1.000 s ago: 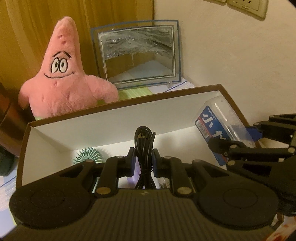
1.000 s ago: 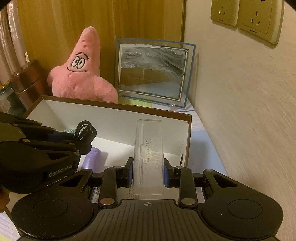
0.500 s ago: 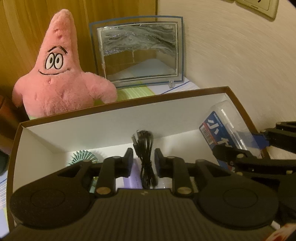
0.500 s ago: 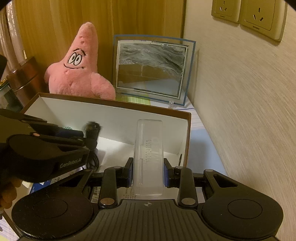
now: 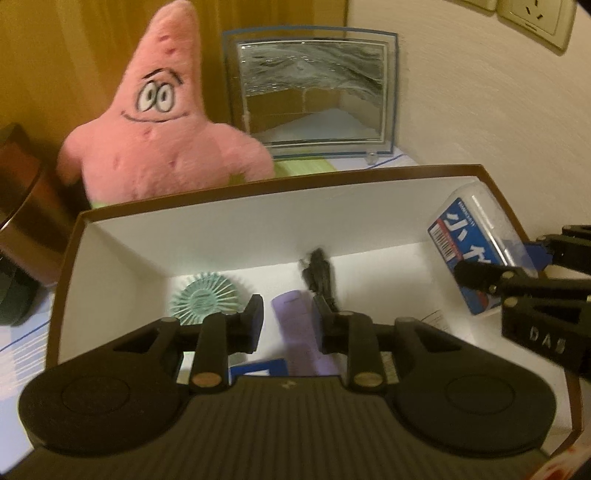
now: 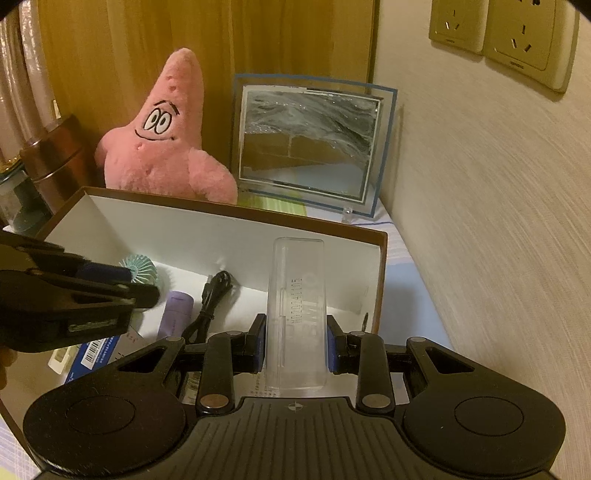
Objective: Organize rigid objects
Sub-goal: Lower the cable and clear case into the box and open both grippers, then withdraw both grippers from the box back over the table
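A brown box with white inside (image 5: 258, 229) (image 6: 155, 229) holds a teal round fan (image 5: 203, 299) (image 6: 140, 267), a purple cylinder (image 5: 295, 317) (image 6: 177, 314) and a coiled black cable (image 5: 319, 275) (image 6: 212, 295) lying on its floor. My left gripper (image 5: 288, 325) is open and empty above the box, just in front of the cable. My right gripper (image 6: 295, 339) is shut on a clear plastic case (image 6: 295, 314) with a blue label (image 5: 469, 251), held upright over the box's right side.
A pink star plush (image 5: 162, 122) (image 6: 166, 136) and a framed sand picture (image 5: 314, 96) (image 6: 306, 144) stand behind the box. A brown canister (image 6: 55, 158) is at the left. The wall with sockets (image 6: 498, 33) is close on the right. Blue packages (image 6: 92, 354) lie in the box.
My left gripper opened and let go of the black cable, which dropped onto the box floor. The right gripper kept hold of the clear case.
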Tool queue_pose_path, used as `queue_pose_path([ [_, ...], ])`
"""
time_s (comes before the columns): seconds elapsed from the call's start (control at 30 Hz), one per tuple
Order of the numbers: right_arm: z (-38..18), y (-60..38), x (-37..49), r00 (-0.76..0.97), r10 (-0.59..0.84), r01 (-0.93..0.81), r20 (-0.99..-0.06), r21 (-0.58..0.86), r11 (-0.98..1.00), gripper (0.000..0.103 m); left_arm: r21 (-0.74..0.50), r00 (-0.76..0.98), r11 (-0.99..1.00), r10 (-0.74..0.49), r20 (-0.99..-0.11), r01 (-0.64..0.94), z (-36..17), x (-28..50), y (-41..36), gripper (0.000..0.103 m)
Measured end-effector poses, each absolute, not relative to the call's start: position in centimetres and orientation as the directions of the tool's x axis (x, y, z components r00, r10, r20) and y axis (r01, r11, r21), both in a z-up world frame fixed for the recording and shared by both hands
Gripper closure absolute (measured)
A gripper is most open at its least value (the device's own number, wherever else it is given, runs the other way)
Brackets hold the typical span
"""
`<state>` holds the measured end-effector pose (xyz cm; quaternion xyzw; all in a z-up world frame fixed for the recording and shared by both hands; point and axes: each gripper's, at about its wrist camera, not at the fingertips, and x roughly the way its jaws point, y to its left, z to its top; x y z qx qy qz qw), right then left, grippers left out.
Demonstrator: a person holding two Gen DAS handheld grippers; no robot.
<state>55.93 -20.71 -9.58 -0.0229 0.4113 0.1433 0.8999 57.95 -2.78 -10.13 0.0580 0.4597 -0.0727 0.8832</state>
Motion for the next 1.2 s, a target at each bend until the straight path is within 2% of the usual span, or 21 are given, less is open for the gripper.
queue_pose_path([
  [0.17,-9.5,-20.1,56.1,0.627,0.264,-0.304,-0.733,0.082,0.949,0.072,0.024,0.568,0.989,-0.066,-0.821,0.149,-9.8,57.4,-1.3,0.077],
  [0.33,-8.9,-20.0,56.0,0.673,0.320,-0.314,-0.667,0.134,0.940,0.071,0.013,0.577,0.992,-0.061,-0.815,0.123,-9.2,56.8,-0.2,0.075],
  [0.4,-8.7,-20.1,55.8,0.677,0.327,-0.305,-0.659,0.154,0.940,0.066,0.011,0.582,0.993,-0.060,-0.811,0.117,-8.8,56.4,0.1,0.073],
  [0.47,-8.5,-20.2,55.4,0.677,0.329,-0.302,-0.658,0.158,0.940,0.052,0.016,0.588,0.993,-0.059,-0.807,0.121,-8.5,55.9,0.3,0.072],
  [0.57,-8.2,-20.2,54.4,0.669,0.340,-0.316,-0.661,0.160,0.935,0.046,0.019,0.594,0.992,-0.060,-0.802,0.125,-8.1,55.0,0.5,0.066],
  [0.83,-8.3,-20.3,52.5,0.641,0.347,-0.321,-0.685,0.172,0.931,0.042,-0.002,0.593,0.993,-0.070,-0.802,0.114,-7.4,53.0,1.4,0.063],
  [0.97,-8.1,-20.2,51.6,0.633,0.349,-0.324,-0.691,0.172,0.930,0.041,-0.007,0.599,0.995,-0.068,-0.798,0.103,-6.9,51.9,1.9,0.059],
  [1.2,-7.4,-20.2,50.0,0.628,0.350,-0.320,-0.695,0.180,0.930,0.040,-0.009,0.612,0.996,-0.059,-0.789,0.084,-5.7,50.3,2.4,0.058],
])
